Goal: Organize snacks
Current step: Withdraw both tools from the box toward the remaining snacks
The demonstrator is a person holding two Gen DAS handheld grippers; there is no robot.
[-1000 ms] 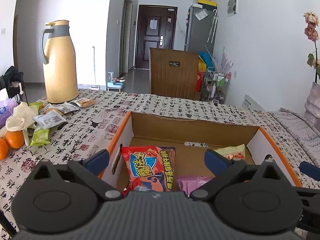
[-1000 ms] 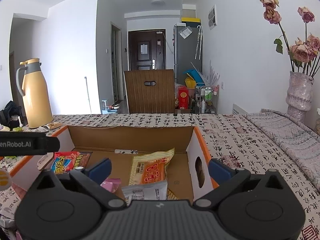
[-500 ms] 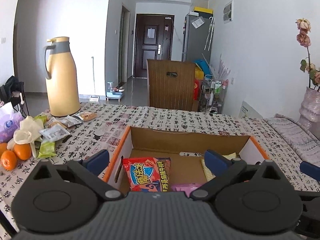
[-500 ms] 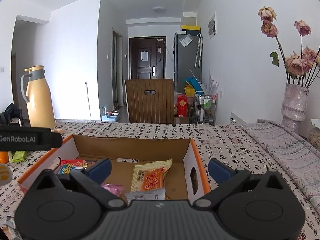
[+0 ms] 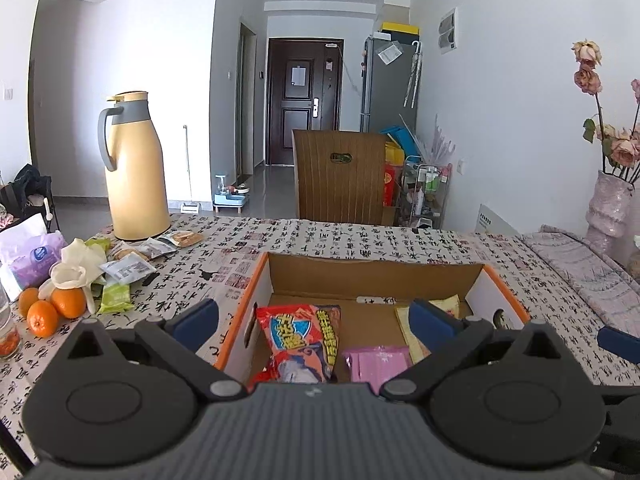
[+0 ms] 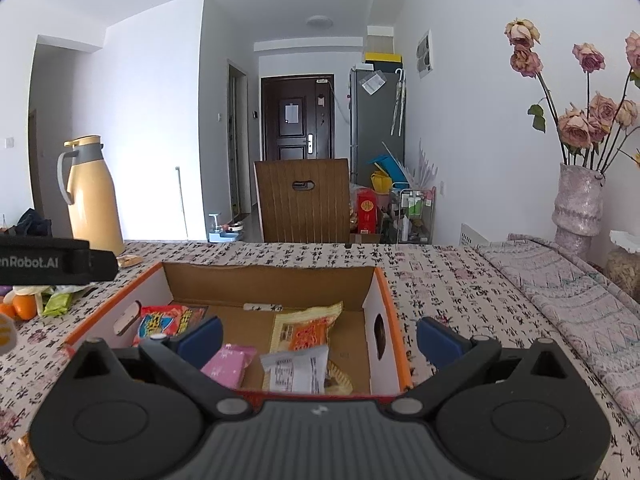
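Observation:
An open cardboard box (image 5: pixel 376 272) with orange rims sits on the patterned table; it also shows in the right wrist view (image 6: pixel 268 280). Inside lie a red snack bag (image 5: pixel 300 336), a pink packet (image 5: pixel 376 362), a yellow-orange packet (image 6: pixel 308 328) and a white packet (image 6: pixel 296 372). My left gripper (image 5: pixel 316 320) is open and empty, held above the box's near left part. My right gripper (image 6: pixel 320 334) is open and empty above the box's near right part. Loose snack packets (image 5: pixel 128 264) lie on the table at the left.
A yellow thermos jug (image 5: pixel 134 168) stands at the far left. Oranges (image 5: pixel 52 308), a white flower and a purple bag (image 5: pixel 28 256) lie at the left edge. A vase of dried roses (image 6: pixel 576 200) stands at the right. A wooden chair (image 5: pixel 340 176) is behind the table.
Both grippers have risen and drawn back from the box, so it looks smaller and lower in both views. Both stay open and empty.

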